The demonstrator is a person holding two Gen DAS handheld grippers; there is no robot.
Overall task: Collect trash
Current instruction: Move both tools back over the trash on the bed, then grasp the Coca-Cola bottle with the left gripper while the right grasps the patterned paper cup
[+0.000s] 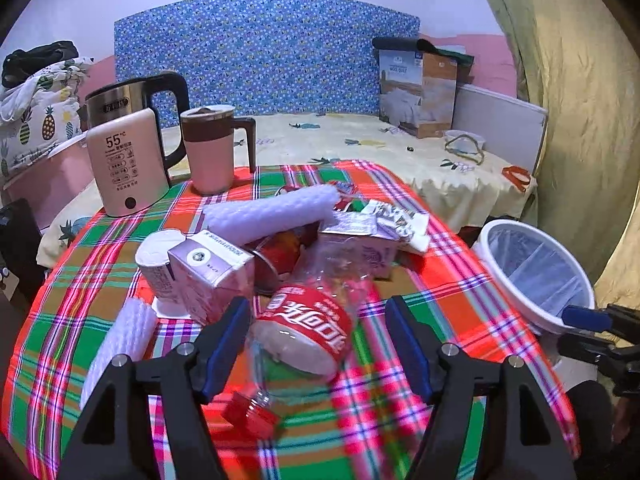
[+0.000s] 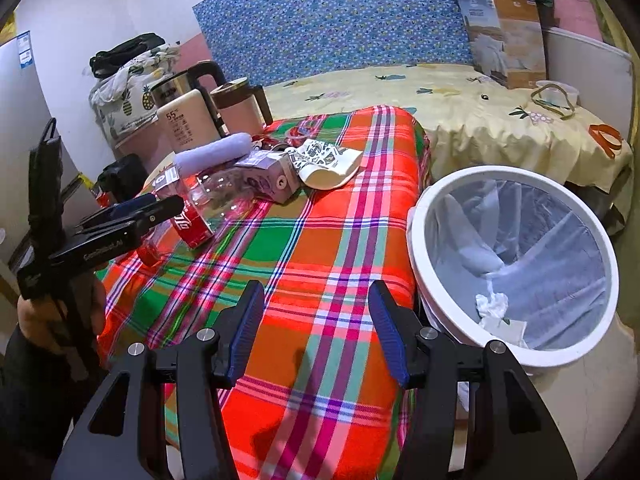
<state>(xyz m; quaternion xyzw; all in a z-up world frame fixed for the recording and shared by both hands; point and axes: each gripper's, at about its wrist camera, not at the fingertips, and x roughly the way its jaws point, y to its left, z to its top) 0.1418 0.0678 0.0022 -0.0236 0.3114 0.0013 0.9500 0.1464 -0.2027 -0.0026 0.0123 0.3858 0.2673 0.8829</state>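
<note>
The left gripper (image 1: 318, 344) stands with jaws wide around the clear cola bottle (image 1: 308, 320), which lies on the counter (image 1: 400, 420) between them — not yet clamped. Next: close on its labelled middle, then carry it to the white bin (image 2: 516, 264) beside the right gripper (image 2: 316, 332), whose jaws are also wide and hold nothing.

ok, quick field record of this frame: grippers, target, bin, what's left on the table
left gripper: open, fingers either side of the cola bottle, not closed on it
right gripper: open, empty, over bare tablecloth near the bin
cola bottle: clear plastic, red label, lying on its side, red cap on
bin: white, lined, beside the table, crumpled paper inside
remaining trash: milk carton, foam sleeve, torn wrapper
tablecloth: plaid
</note>
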